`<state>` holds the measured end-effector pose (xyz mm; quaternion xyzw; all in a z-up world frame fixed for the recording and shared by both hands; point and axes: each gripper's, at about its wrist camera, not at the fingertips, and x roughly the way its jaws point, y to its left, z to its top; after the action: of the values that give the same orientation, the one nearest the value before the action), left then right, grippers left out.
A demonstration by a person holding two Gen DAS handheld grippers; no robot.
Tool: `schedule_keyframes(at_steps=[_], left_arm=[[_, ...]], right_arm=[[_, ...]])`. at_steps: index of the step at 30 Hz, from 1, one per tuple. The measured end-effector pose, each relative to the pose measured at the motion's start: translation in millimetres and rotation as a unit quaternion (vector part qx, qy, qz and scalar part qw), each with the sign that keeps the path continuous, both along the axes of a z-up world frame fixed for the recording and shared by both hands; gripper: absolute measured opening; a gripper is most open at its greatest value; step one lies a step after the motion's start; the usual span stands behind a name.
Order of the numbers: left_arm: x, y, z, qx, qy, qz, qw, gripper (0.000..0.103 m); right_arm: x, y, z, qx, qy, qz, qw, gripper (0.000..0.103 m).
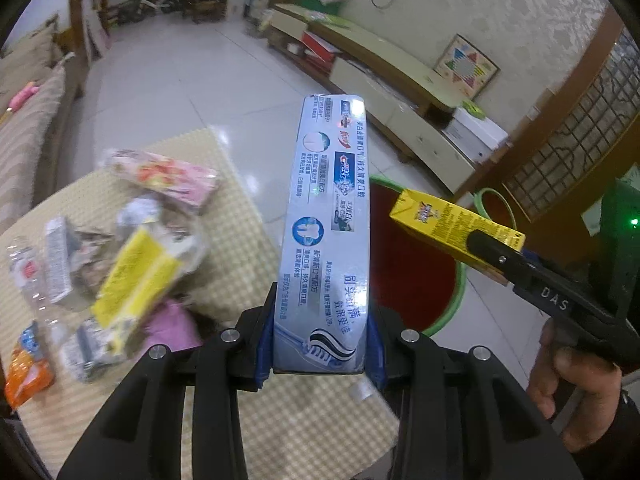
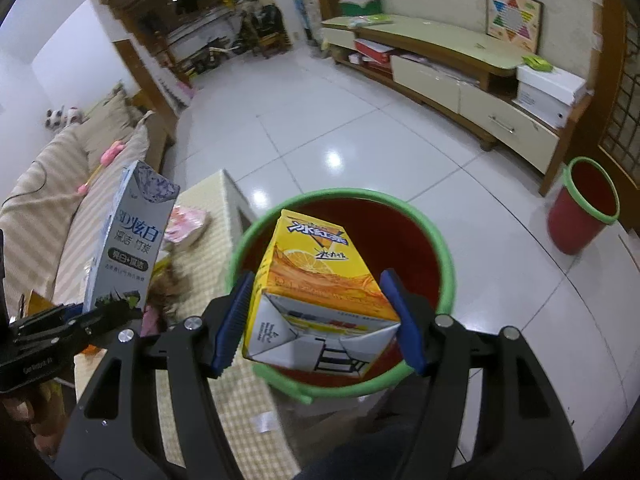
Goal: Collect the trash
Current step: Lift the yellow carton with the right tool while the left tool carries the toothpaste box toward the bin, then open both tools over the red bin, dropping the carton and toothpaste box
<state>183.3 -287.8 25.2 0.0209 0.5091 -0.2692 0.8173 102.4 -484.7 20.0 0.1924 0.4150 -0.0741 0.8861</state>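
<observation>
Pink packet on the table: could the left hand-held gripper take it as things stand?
Probably not: the left hand-held gripper is shut on the toothpaste box, so the pink packet stays out of its grasp.

Toothpaste box (image 1: 324,216), juice carton (image 2: 320,292) held

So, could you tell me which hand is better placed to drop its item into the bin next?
Right, probably. The right gripper holds the yellow carton over the red bin, while the left gripper's toothpaste box sits beside it.

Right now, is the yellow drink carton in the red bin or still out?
Out. The yellow drink carton sits clamped in the right gripper, held above the red bin.
</observation>
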Motion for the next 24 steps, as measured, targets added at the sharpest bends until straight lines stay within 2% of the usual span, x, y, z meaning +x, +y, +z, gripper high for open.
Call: schedule_keyframes(at_steps=[6, 11, 13, 14, 15, 24], left_arm=[[9.0, -40.4, -18.0, 0.005, 0.019, -0.029, 0.9994, 0.035], [15.1, -56.3, -29.3, 0.014, 0.03, -0.038, 0.9987, 0.037], [19.0, -56.9, -32.9, 0.016, 0.034, -0.034, 0.9987, 0.051], [20.0, -55.1, -33.5, 0.014, 0.035, -0.03, 0.9989, 0.065], [20.9, -52.4, -33.4, 0.009, 0.034, -0.023, 0.9991, 0.071], [24.0, -17.9, -34.9, -0.001, 0.04, 0.012, 0.9991, 0.08]], right_arm=[[3.9, -19.4, -12.6, 0.006, 0.013, -0.015, 1.0, 0.063], [8.9, -22.9, -21.3, 0.005, 0.023, -0.018, 1.0, 0.063], [10.6, -22.8, -24.7, 0.003, 0.034, -0.02, 0.999, 0.064], [9.9, -19.4, -25.9, 0.004, 0.038, -0.021, 0.999, 0.064], [9.2, -16.3, -26.4, 0.006, 0.039, -0.021, 0.999, 0.064], [5.6, -6.5, -24.4, -0.003, 0.038, -0.014, 0.999, 0.084]])
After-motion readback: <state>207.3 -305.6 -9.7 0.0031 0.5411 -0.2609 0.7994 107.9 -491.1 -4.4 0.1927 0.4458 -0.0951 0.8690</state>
